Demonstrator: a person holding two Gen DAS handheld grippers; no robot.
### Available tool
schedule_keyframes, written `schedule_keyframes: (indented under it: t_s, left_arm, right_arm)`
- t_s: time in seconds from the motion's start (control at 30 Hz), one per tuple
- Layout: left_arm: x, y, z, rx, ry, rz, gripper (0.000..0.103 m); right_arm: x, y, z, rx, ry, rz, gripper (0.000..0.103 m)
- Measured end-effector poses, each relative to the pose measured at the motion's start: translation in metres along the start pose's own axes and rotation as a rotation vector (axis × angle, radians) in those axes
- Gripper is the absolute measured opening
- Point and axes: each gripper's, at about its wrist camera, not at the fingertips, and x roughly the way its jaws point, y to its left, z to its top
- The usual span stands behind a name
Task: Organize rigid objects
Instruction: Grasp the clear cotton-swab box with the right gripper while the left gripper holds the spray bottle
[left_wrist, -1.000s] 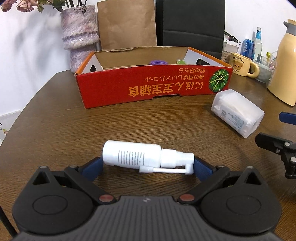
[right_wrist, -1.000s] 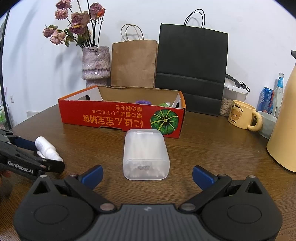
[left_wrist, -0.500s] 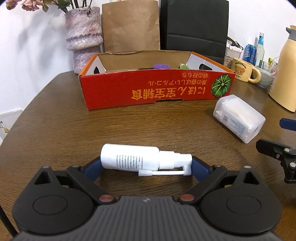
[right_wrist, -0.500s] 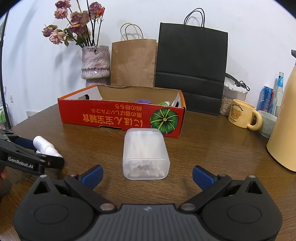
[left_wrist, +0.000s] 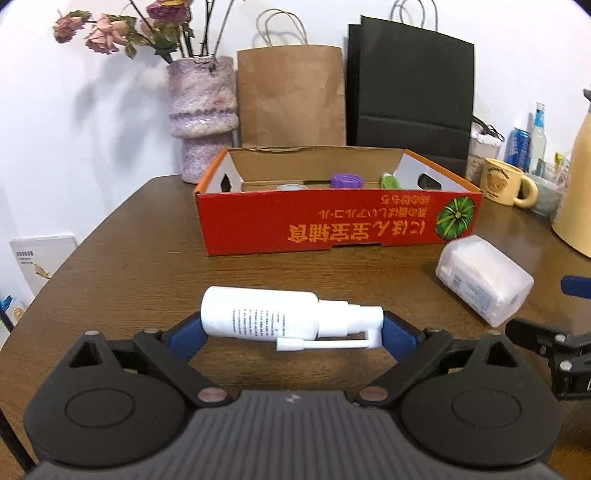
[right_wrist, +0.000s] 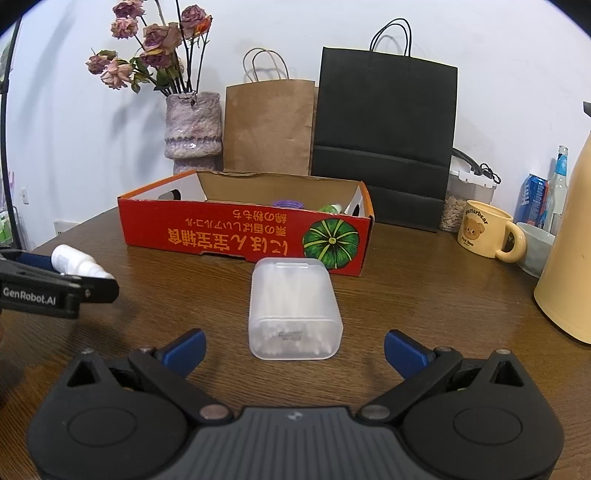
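Gripping the white spray bottle (left_wrist: 260, 318) endwise in our left gripper (left_wrist: 291, 326), right gripper (right_wrist: 293, 347) wide and empty, we next lift it into the far red box (left_wrist: 332, 225).

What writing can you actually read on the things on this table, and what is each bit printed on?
"GenRobot.AI": white letters on the side of the left gripper.
"Butterbear": over the bear picture on the yellow mug; the small words under the bear are too blurred.
Orange Japanese characters, printed upside down, on the red box: I cannot make them out.
Fine print on the white spray bottle and the label on the translucent case: too small.
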Motion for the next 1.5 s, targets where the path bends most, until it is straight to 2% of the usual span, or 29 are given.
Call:
schedule_keyframes:
  t_s: [0.53,1.07,1.13,1.23,1.3,1.33,1.5]
  left_arm:
    - [-0.01,-0.006,0.009,-0.071,-0.05,0.085,0.098]
    - [-0.008,-0.003,0.012,-0.093,-0.053,0.124,0.098]
    - [-0.007,-0.003,0.012,-0.093,-0.05,0.122,0.098]
    - [-0.007,-0.003,0.012,-0.094,-0.052,0.125,0.098]
    - [-0.007,-0.003,0.012,-0.095,-0.052,0.126,0.098]
    - [-0.007,-0.003,0.012,-0.094,-0.051,0.126,0.098]
    - [-0.007,-0.003,0.013,-0.097,-0.055,0.126,0.098]
  right_arm:
    - [0.014,0.012,0.015,-0.014,-0.023,0.005,0.103]
    - [0.056,0.012,0.03,-0.011,0.054,-0.013,0.103]
    - [0.06,0.012,0.031,-0.008,0.063,-0.015,0.101]
    - [0.065,0.01,0.032,0.006,0.08,-0.008,0.088]
    - [0.068,0.009,0.031,0.015,0.097,-0.001,0.07]
    - [0.067,0.008,0.031,0.018,0.099,-0.004,0.064]
    - [0.061,0.007,0.03,0.028,0.076,0.002,0.064]
